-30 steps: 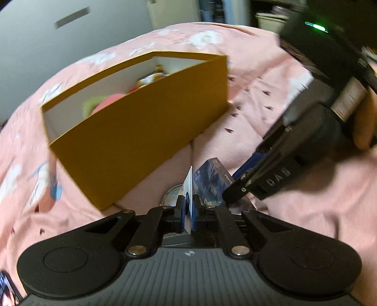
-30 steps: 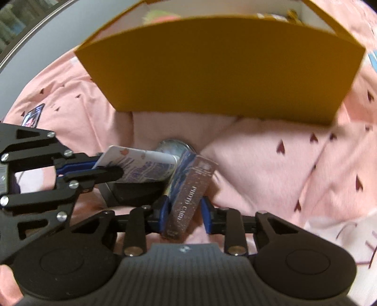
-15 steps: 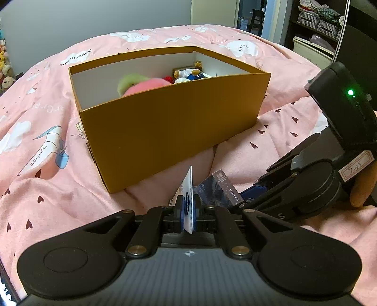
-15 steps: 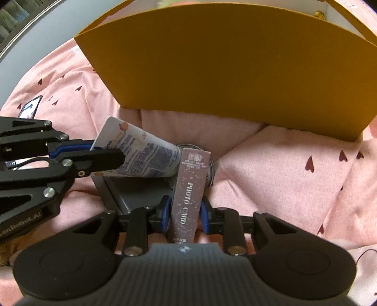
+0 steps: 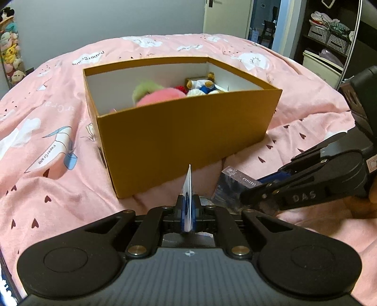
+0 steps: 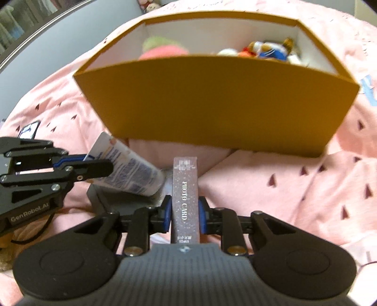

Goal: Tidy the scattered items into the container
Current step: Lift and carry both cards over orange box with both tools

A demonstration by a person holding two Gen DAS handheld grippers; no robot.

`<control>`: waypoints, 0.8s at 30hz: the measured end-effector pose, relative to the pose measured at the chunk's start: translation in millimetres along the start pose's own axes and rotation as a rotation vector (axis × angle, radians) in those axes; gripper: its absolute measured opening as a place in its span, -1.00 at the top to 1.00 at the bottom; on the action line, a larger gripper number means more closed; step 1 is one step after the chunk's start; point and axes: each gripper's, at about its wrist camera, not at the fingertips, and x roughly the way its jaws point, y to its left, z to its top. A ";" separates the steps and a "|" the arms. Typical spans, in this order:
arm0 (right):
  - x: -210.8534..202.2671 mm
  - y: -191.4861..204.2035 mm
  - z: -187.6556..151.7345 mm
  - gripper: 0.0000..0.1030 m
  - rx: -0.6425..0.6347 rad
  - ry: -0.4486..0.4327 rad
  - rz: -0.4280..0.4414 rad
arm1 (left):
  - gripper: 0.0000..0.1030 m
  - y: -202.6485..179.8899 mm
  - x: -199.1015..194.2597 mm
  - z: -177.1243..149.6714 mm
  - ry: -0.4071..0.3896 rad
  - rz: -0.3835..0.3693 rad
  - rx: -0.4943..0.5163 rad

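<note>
An open mustard-yellow cardboard box (image 5: 183, 138) (image 6: 212, 103) sits on the pink bedspread, with plush toys (image 5: 160, 94) inside. Just in front of its near wall, my left gripper (image 5: 187, 211) (image 6: 94, 162) is shut on the flat crimped end of a white tube (image 5: 188, 188) (image 6: 132, 169), lifted off the bed. To the tube's right, my right gripper (image 6: 185, 211) (image 5: 249, 195) holds a glittery grey "PHOTO CARD" box (image 6: 185, 186) (image 5: 235, 176) upright; its jaws are closing and the blue pads press both sides of it.
A dark grey flat case (image 6: 110, 200) lies on the bedspread under the two held items. A phone (image 6: 29, 129) lies on the bed at the left. A shelf of plush toys (image 5: 10, 47) and a doorway (image 5: 266, 21) stand beyond the bed.
Both grippers have risen with their items, so the box's inside now shows. The left view has rolled level. The photo card box has straightened between the right jaws.
</note>
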 end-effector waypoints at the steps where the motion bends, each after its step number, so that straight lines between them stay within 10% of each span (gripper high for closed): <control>1: -2.1 -1.6 0.8 0.52 0.005 -0.005 -0.003 | 0.90 -0.4 -1.3 1.0 -0.005 0.003 0.001; 24: -87.4 2.3 36.5 0.52 -0.036 -0.190 0.084 | 0.91 -21.1 -59.7 54.5 -0.202 -0.070 0.001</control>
